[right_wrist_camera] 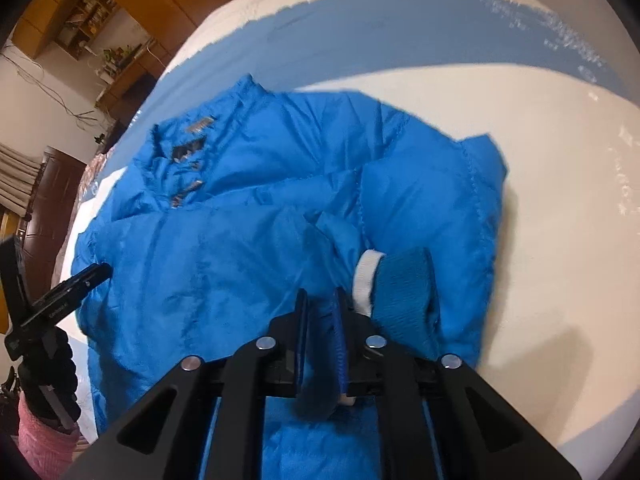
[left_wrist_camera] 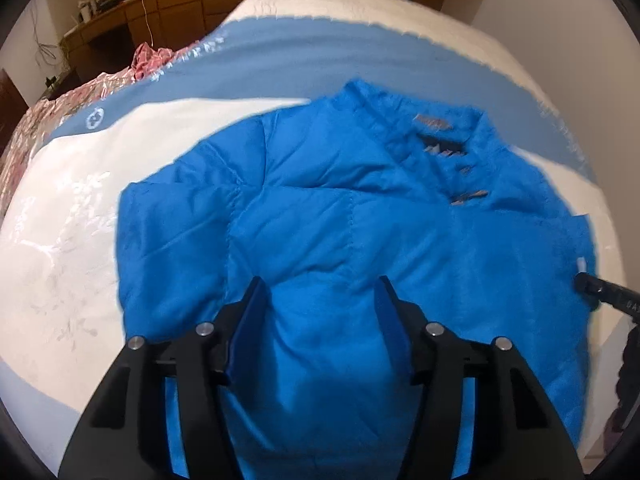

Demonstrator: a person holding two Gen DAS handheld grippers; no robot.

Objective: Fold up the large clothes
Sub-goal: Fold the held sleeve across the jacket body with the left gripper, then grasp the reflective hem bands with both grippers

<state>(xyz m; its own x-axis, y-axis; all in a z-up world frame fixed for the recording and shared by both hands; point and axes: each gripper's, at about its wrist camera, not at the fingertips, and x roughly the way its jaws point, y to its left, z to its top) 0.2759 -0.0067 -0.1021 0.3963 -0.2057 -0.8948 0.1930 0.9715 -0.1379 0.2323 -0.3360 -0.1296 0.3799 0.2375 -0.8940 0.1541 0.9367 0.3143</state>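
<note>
A bright blue puffy jacket (left_wrist_camera: 360, 216) lies front up on the bed, collar (left_wrist_camera: 436, 128) pointing away from me. In the left wrist view its lower part bulges up as a thick fold between my left gripper's (left_wrist_camera: 320, 284) pads, which press on it from both sides. In the right wrist view my right gripper (right_wrist_camera: 322, 294) is shut on a thin fold of the jacket (right_wrist_camera: 248, 216). The ribbed sleeve cuff with a white band (right_wrist_camera: 370, 280) lies just right of it. Each gripper's tip shows at the edge of the other's view: right gripper (left_wrist_camera: 588, 284), left gripper (right_wrist_camera: 92, 274).
The bed cover (left_wrist_camera: 72, 216) is white with a wide blue band (left_wrist_camera: 304, 56). A pink patterned bundle in clear plastic (left_wrist_camera: 60, 112) lies at the bed's far left edge. Wooden cabinets and a desk (left_wrist_camera: 116, 16) stand beyond. A pink sleeve and black glove (right_wrist_camera: 44, 432) hold the left gripper.
</note>
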